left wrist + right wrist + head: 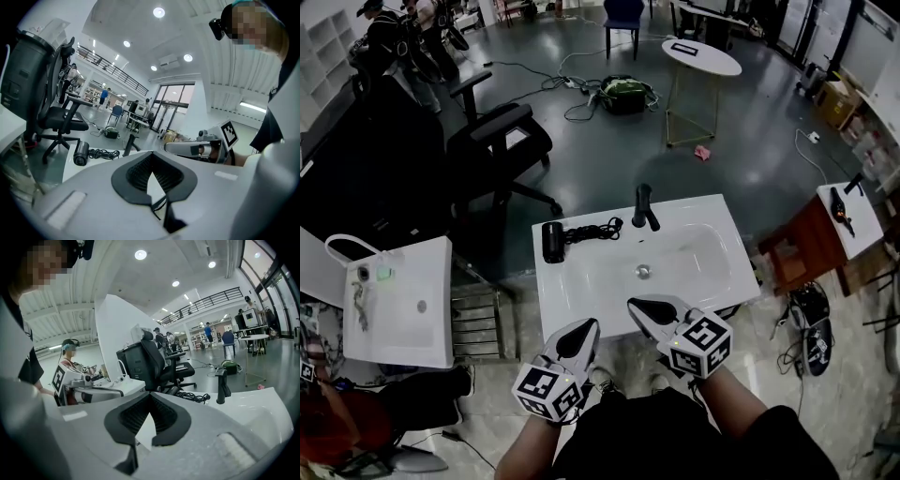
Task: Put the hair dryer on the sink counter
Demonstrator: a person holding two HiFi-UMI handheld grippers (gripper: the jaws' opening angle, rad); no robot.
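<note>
Two grippers hover side by side just off the front edge of the sink counter, and neither is carrying anything. On the left gripper the dark ribbed pads meet at their tips with nothing caught between them. The right gripper is also fully closed and empty, and it reaches slightly over the front rim near the middle of the counter. The black hair dryer lies on its side at the rear left corner of the counter, on the flat ledge left of the basin, well apart from both grippers. Its black cord is bunched in loose loops along the rear edge, running from the hair dryer toward the black faucet, which stands upright at the middle of the rear edge. The drain sits in the middle of the white basin. Beyond the rear left corner a black office chair stands on the grey floor, and a second white sink stands off to the left.
</note>
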